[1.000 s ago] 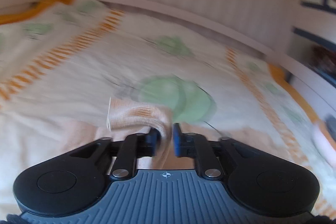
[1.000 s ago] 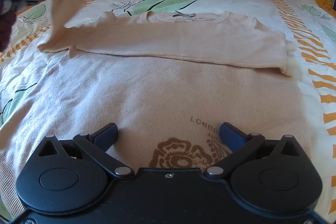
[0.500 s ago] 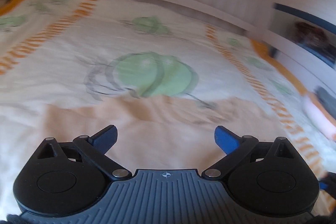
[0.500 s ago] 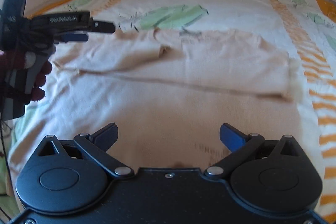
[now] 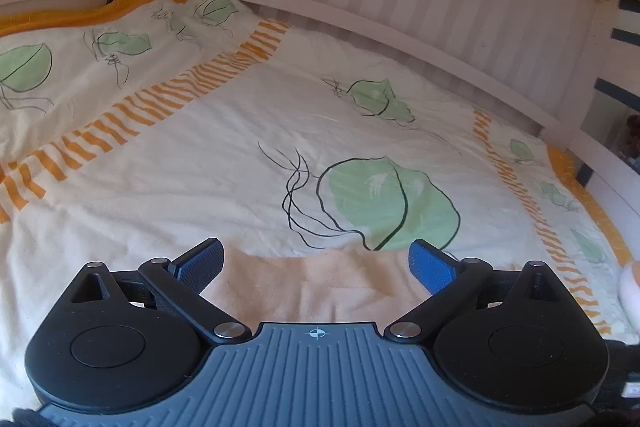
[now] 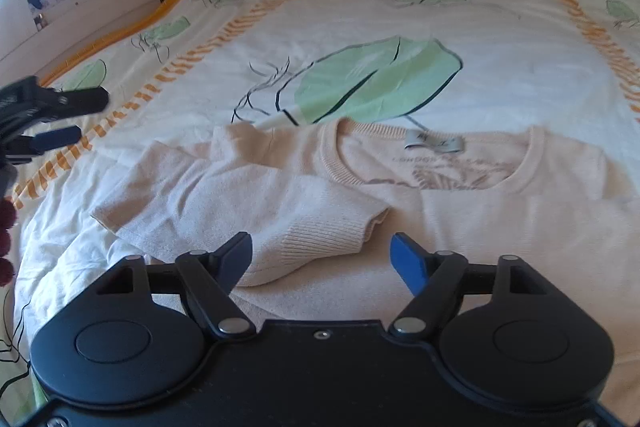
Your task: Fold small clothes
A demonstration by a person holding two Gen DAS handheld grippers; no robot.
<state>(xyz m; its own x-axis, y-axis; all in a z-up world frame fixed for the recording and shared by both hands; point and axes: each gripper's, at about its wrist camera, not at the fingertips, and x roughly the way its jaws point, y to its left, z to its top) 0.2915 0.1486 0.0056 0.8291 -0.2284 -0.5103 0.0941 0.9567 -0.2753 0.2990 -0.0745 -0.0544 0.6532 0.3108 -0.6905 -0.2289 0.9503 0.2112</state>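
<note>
Sleeve (image 6: pixel 280 211) now folded inward, left gripper (image 5: pixel 316 263) released

A pale peach knit sweater (image 6: pixel 460 211) lies flat on the bed. Its round ribbed neckline points toward the headboard, with a small white label (image 6: pixel 434 143) inside the collar and a brownish print just below it. 1 sleeve (image 6: pixel 256 203) is folded inward across the chest, its ribbed cuff (image 6: pixel 320 239) resting on the body of the garment, slightly rumpled.
</note>
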